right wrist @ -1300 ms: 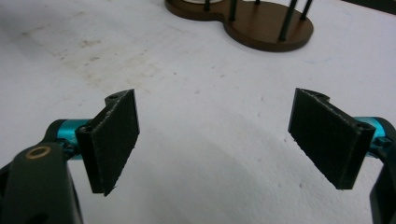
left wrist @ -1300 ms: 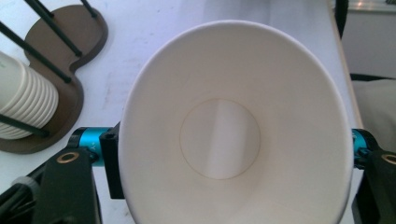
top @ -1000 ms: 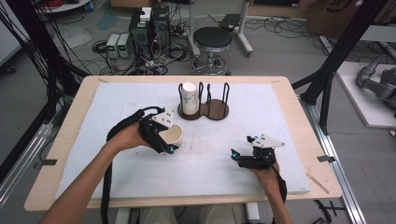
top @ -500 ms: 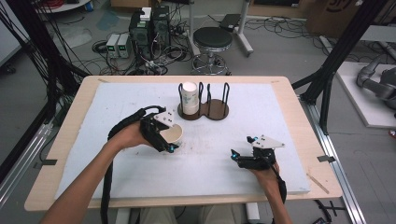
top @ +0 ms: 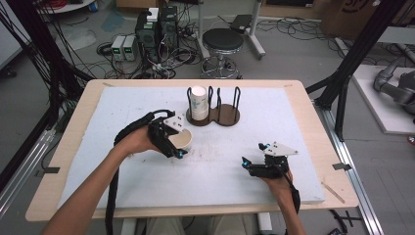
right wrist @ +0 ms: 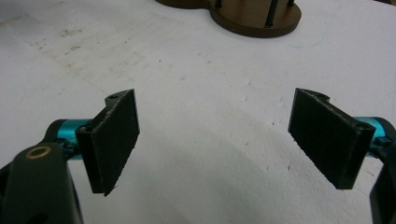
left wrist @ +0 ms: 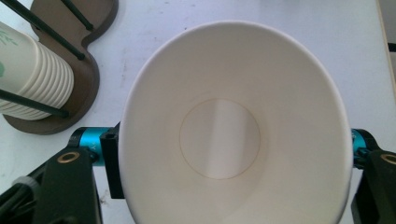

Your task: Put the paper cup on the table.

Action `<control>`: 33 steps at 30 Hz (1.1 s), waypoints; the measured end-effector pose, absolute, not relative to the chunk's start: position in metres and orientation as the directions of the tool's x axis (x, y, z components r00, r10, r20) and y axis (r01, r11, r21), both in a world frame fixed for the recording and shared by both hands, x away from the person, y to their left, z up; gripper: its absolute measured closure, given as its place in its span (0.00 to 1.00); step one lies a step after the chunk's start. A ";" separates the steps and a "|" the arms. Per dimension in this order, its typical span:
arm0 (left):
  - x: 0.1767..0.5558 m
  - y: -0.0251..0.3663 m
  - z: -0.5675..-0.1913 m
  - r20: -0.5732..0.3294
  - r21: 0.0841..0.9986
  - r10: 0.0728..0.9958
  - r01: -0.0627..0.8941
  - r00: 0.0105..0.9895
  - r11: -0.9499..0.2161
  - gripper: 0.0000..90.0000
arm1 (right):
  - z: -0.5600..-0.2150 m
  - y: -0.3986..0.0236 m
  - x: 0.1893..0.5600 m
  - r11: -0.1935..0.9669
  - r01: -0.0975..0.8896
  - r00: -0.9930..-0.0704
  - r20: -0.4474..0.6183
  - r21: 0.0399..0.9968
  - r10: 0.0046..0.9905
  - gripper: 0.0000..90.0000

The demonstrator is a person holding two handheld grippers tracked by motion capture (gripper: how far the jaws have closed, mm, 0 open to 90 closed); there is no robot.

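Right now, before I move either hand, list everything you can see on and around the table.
Single white paper cup: one, white, clamped in the left gripper, mouth squeezed oval.
Stack of white paper cups: one stack, white, in the left bay of the holder.
Dark brown two-bay cup holder with black wire posts: one, far centre of the mat; right bay vacant.
White foam mat: one, covering the tabletop.
Light wooden table: one.
Black round stool: one, on the floor beyond the table.
Left gripper: black, shut on the cup.
Right gripper: black, jaws apart over bare mat.
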State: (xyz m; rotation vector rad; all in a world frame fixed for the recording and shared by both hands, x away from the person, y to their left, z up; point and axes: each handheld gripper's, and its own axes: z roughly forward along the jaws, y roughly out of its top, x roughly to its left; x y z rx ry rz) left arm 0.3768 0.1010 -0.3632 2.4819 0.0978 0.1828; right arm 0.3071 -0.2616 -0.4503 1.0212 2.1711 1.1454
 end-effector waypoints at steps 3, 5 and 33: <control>0.379 0.096 -0.368 0.110 0.591 0.111 0.025 0.988 -0.806 0.30 | -0.450 -0.262 0.307 0.372 0.391 -0.609 -0.066 0.842 0.790 0.19; 0.381 0.093 -0.371 0.110 0.583 0.111 0.027 0.988 -0.812 0.30 | -0.450 -0.262 0.307 0.373 0.391 -0.610 -0.067 0.841 0.790 0.19; 0.393 0.056 -0.401 0.100 0.510 0.109 0.044 0.989 -0.859 0.29 | -0.451 -0.261 0.307 0.376 0.395 -0.618 -0.061 0.838 0.784 0.19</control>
